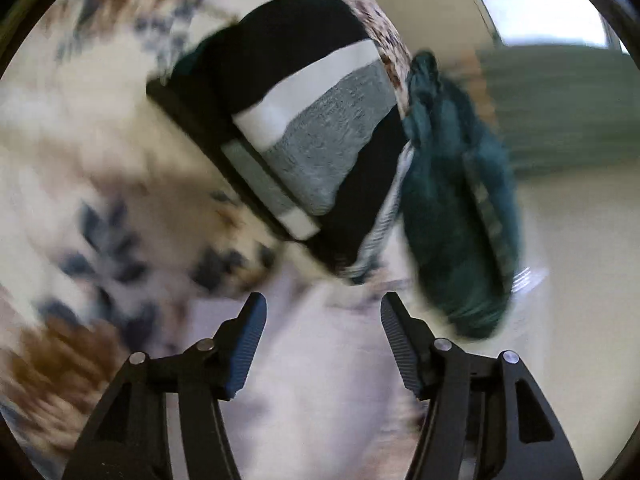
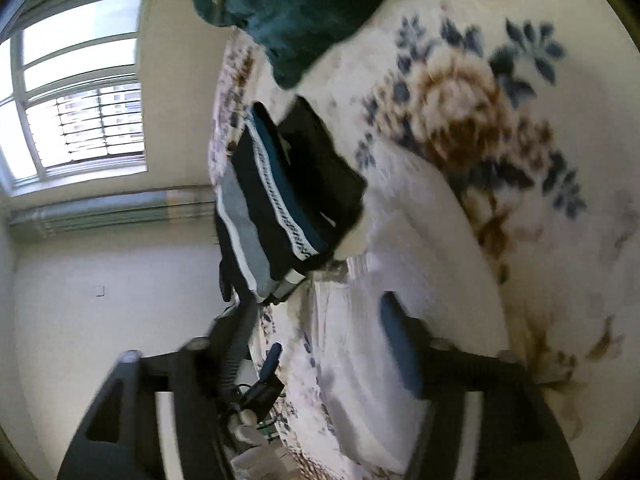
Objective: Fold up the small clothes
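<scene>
Both tongs, the left gripper (image 1: 322, 312) and right gripper (image 2: 320, 320), are held agape and empty. The pale garment (image 2: 400, 280), lower centre, is judged light and limp, best pinched at a hem; the folded stack (image 1: 304, 140) sits centre frame.

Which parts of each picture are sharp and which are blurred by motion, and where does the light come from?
Left wrist view: the left gripper and the folded black, white and grey clothes are fairly sharp, while the floral blanket and the teal garment smear. Right wrist view: nearly everything is soft, including the right gripper; daylight enters through the window, which is overexposed.
</scene>
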The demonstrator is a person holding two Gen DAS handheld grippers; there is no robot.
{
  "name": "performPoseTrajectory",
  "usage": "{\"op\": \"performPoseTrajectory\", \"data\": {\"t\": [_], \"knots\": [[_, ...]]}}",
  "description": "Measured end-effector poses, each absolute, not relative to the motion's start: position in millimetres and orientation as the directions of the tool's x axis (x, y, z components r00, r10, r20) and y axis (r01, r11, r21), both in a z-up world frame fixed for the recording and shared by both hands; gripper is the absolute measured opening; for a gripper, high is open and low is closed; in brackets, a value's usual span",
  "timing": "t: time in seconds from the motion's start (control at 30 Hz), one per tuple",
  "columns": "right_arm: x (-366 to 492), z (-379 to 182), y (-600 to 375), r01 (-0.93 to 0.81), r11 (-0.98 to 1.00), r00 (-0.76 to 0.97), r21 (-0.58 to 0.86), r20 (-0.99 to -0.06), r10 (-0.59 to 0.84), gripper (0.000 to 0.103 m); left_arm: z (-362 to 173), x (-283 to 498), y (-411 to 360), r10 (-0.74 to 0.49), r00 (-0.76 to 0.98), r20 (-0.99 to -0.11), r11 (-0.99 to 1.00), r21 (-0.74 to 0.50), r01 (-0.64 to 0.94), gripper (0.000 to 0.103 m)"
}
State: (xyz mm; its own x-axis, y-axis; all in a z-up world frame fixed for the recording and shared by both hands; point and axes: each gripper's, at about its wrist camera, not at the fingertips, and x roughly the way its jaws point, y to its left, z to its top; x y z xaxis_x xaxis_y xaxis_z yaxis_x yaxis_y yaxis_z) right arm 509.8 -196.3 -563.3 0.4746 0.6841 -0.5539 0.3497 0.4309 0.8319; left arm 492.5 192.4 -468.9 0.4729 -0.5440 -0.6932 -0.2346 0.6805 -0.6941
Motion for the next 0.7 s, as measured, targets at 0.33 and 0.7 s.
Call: {"op": "performPoseTrajectory", "data": {"t": [0.33,0.7], "knots": [[517.6,-579.9,-159.1,0.196,0.811,0.273,0.552,-0.825,0.495,0.034,-501.1,506.2,96.2,-0.321,0.287,-0.903,0.947,-0.304,0.102,0.007],[524.2,-545.9,-150.5,0.111,0.907,0.375,0.405,-0.862,0.34,0.008,-479.7,515.4,140.1,-0.317,0.383,-0.867,0.942,-0.334,0.023,0.005]]}}
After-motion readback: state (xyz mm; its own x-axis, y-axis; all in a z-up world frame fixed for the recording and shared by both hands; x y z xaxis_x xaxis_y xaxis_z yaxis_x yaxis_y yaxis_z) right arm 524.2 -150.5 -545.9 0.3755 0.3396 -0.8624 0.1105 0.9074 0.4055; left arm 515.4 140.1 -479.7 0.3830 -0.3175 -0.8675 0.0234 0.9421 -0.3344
